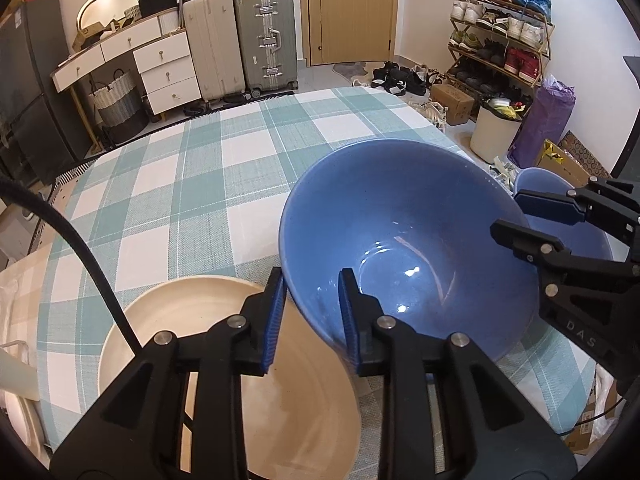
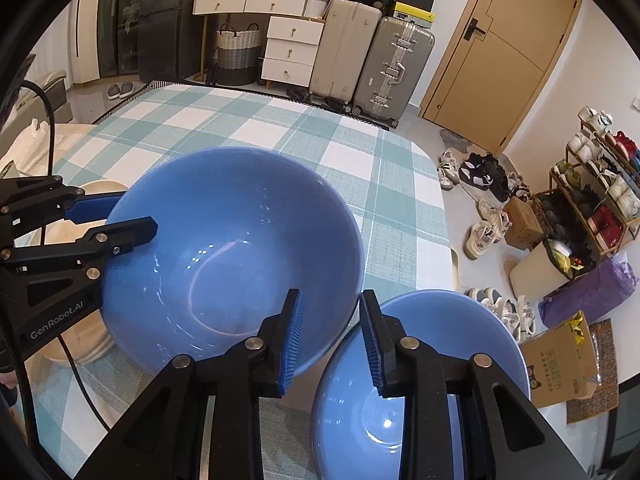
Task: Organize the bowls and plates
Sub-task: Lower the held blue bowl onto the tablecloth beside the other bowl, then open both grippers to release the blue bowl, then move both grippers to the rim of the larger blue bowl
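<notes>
A large blue bowl (image 1: 400, 240) (image 2: 224, 248) sits on the checked tablecloth (image 1: 200, 160). My left gripper (image 1: 312, 276) (image 2: 136, 210) straddles its near-left rim, one blue pad outside the wall and one inside, jaws a little apart and loose on the wall. My right gripper (image 2: 330, 294) (image 1: 506, 210) straddles the opposite rim the same way, its pads set wider than the thin wall. A beige plate (image 1: 192, 312) (image 2: 80, 344) lies just left of the bowl. A smaller blue bowl (image 2: 352, 408) (image 1: 588, 236) stands at its right, under my right gripper.
The far half of the table (image 2: 280, 128) is bare cloth. A black cable (image 1: 100, 280) crosses the plate's left side. Beyond the table stand suitcases (image 1: 240, 40), a white drawer unit (image 1: 164, 68) and a shoe rack (image 1: 500, 32); boxes and a bin sit on the floor at the right.
</notes>
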Motion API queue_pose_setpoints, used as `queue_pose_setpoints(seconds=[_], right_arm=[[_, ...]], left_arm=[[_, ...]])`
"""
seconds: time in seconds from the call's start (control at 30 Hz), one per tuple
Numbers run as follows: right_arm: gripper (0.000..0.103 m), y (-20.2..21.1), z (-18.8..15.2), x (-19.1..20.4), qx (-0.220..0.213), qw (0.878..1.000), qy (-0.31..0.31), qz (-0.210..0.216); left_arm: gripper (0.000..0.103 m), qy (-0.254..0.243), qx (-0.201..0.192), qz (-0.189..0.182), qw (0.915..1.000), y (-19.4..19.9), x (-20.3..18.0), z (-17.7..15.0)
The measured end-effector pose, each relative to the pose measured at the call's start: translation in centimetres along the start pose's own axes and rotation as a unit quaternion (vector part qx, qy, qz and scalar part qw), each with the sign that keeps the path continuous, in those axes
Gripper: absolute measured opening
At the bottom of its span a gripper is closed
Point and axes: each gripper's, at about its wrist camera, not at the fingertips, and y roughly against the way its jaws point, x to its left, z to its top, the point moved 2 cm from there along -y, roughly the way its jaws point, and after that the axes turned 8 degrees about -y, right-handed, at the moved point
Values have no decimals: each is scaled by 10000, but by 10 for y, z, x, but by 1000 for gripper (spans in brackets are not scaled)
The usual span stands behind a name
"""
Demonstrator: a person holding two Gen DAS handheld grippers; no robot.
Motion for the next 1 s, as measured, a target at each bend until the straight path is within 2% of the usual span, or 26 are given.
queue_pose_setpoints(seconds=[0.1,0.2,0.23,0.27,0.3,0.37,0.43,0.5,0.6,0.63,0.67,1.0], right_arm=[[40,1,-1,-3,-14,10000,-41,82],[50,3,-1,-7,-26,9999,-102,128],[52,3,-1,-9,-22,9998,-126,150],[58,4,-1,-10,-12,9997,-156,182],[70,5,-1,-12,-14,9996,-204,215],[86,9,-1,-16,-61,9990,-346,284],[88,14,0,-18,-116,9982,-454,361],[100,20,1,-21,-142,9978,-535,369],[102,30,1,-27,-262,9964,-674,448],[102,33,1,-28,-269,9958,-727,487],[102,36,1,-30,-287,9952,-774,518],[102,65,-12,-54,-405,9896,-1250,577]], left_arm=[[24,90,12,-99,9999,0,3,-1],[33,175,19,-252,9995,0,6,-1],[40,209,17,-301,9993,1,7,-2],[48,257,9,-361,9990,1,9,-2],[53,307,-6,-416,9987,3,9,-3],[71,419,-58,-545,9976,7,11,-3],[76,490,-104,-652,9966,13,12,-4],[79,523,-135,-649,9964,18,12,-4],[86,640,-188,-732,9951,24,15,-5],[96,702,-210,-770,9943,27,17,-6],[101,773,-260,-817,9933,30,18,-6],[101,873,-366,-767,9926,66,1,-18]])
